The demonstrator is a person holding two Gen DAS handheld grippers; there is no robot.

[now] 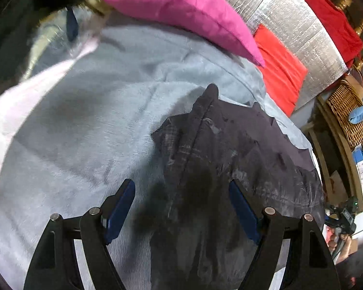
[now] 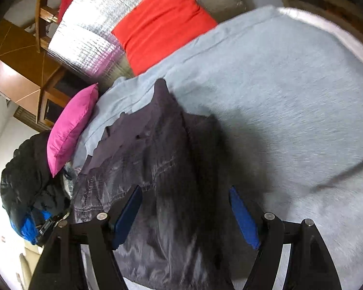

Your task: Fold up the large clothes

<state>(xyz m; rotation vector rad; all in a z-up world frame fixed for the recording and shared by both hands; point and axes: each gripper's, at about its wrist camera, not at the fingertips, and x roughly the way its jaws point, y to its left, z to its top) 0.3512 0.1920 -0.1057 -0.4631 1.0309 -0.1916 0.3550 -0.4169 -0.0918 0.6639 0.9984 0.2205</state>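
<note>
A bed point(image 2: 290, 91) covered by a pale blue blanket fills both views, with a silver quilted headboard point(image 2: 89, 36), a red pillow point(image 2: 162, 24) and a magenta pillow point(image 2: 70, 125) at its far side. A dark, shiny jacket point(image 2: 157, 169) lies crumpled on the blanket, its long axis running away from the cameras, one narrow end pointing toward the pillows. The step in hand looks like the approach before a first fold; the next move calls for picking an edge or corner to pinch. The left gripper point(image 1: 181, 207) and the right gripper point(image 2: 185, 215) both hover with jaws wide apart, holding nothing.
</note>
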